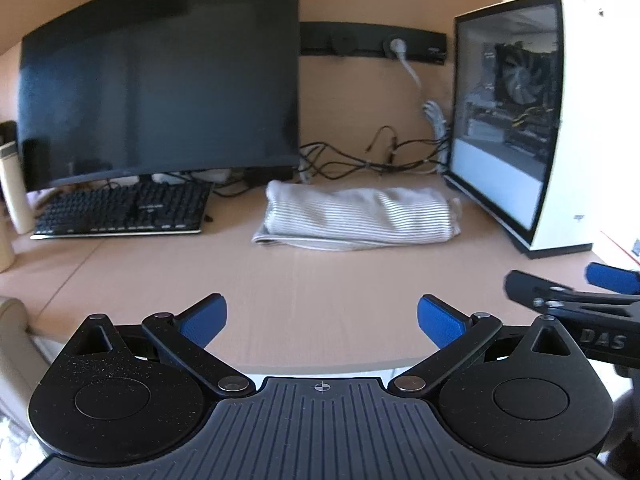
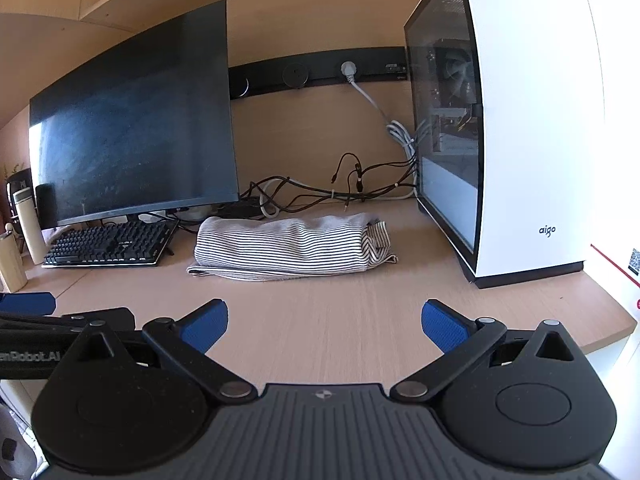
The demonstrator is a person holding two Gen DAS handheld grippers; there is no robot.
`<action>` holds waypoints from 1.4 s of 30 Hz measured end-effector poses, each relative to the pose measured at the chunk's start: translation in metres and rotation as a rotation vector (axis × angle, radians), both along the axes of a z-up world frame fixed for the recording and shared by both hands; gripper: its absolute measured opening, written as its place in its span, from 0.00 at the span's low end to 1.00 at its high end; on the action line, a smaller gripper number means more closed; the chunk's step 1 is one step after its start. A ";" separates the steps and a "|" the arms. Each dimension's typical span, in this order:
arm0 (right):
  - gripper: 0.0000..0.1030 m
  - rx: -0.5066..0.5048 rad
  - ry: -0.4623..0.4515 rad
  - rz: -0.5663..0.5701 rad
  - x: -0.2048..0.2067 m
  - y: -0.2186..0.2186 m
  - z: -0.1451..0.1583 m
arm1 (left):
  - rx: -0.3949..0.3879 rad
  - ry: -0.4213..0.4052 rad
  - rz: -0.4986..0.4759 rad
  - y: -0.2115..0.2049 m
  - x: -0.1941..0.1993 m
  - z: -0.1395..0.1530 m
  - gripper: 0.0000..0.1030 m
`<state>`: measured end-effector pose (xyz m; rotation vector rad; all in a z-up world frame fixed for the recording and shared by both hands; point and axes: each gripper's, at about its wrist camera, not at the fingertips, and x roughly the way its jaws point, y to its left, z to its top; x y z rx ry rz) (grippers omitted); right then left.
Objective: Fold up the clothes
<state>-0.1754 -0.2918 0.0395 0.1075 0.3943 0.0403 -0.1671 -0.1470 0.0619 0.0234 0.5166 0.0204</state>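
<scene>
A: How are the two grippers held?

B: Both sit low over the near edge of the wooden desk, pointing toward the far wall. The left gripper has its blue pads spread wide with nothing between them, only bare desk. The right gripper is the same: jaws wide apart, empty. They are side by side; in the left wrist view the right gripper shows at the right edge, and in the right wrist view the left one shows at the left edge.

A: And the clothing?

B: A striped garment, white with thin dark lines, lies folded into a long bundle on the desk, well beyond both grippers and touching neither. It sits between the black keyboard on the left and the white computer case on the right, just in front of a tangle of cables.

A: Any containers?

B: A pale bottle stands at the far left beside the dark monitor; I cannot tell what is in it. The case's glass side shows a fan inside.
</scene>
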 end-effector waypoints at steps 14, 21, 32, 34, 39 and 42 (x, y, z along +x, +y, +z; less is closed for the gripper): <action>1.00 -0.018 -0.014 0.011 0.000 0.002 0.001 | -0.042 0.053 0.007 0.006 0.006 -0.002 1.00; 1.00 -0.021 -0.012 0.009 -0.001 0.000 0.001 | -0.051 0.059 0.007 0.005 0.007 -0.002 1.00; 1.00 -0.032 -0.018 0.020 -0.003 0.001 0.003 | -0.064 0.064 0.014 0.008 0.004 -0.002 1.00; 1.00 -0.032 -0.017 0.019 -0.003 0.001 0.003 | -0.064 0.066 0.013 0.007 0.004 -0.003 1.00; 1.00 -0.033 -0.014 0.016 -0.004 0.000 0.004 | -0.064 0.071 0.011 0.006 0.004 -0.003 1.00; 1.00 -0.033 -0.010 0.014 -0.004 0.000 0.004 | -0.066 0.076 0.010 0.006 0.005 -0.004 1.00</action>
